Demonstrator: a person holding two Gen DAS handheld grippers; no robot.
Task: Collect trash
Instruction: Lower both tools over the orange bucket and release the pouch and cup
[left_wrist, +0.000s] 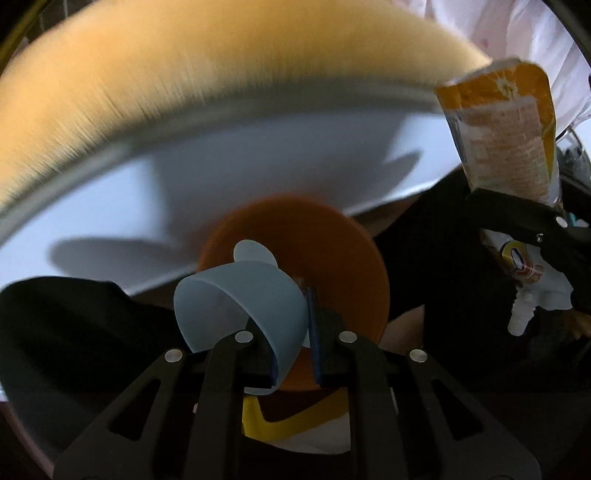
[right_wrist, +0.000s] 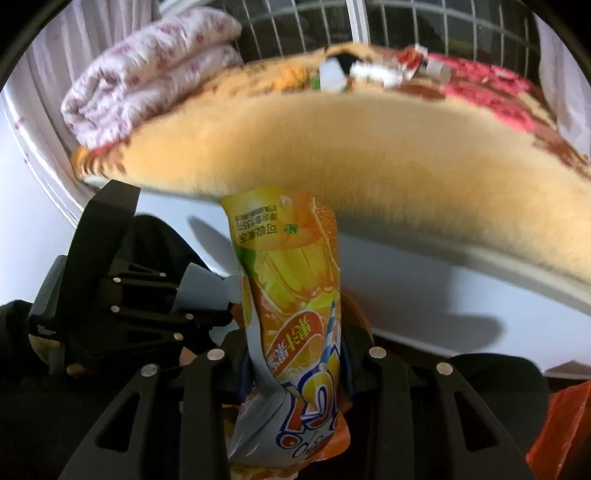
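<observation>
My left gripper is shut on a curled pale blue sheet and points down at a round orange bin ringed by a black bag. A yellow and white wrapper lies below its fingers. My right gripper is shut on an orange juice pouch, which stands upright between the fingers. That pouch and the right gripper also show at the right edge of the left wrist view. In the right wrist view the left gripper is close on the left.
A bed with an orange blanket and a white side panel runs just behind the bin. Several scraps of litter lie on the bed, beside a folded quilt. An orange plastic bag sits at the lower right.
</observation>
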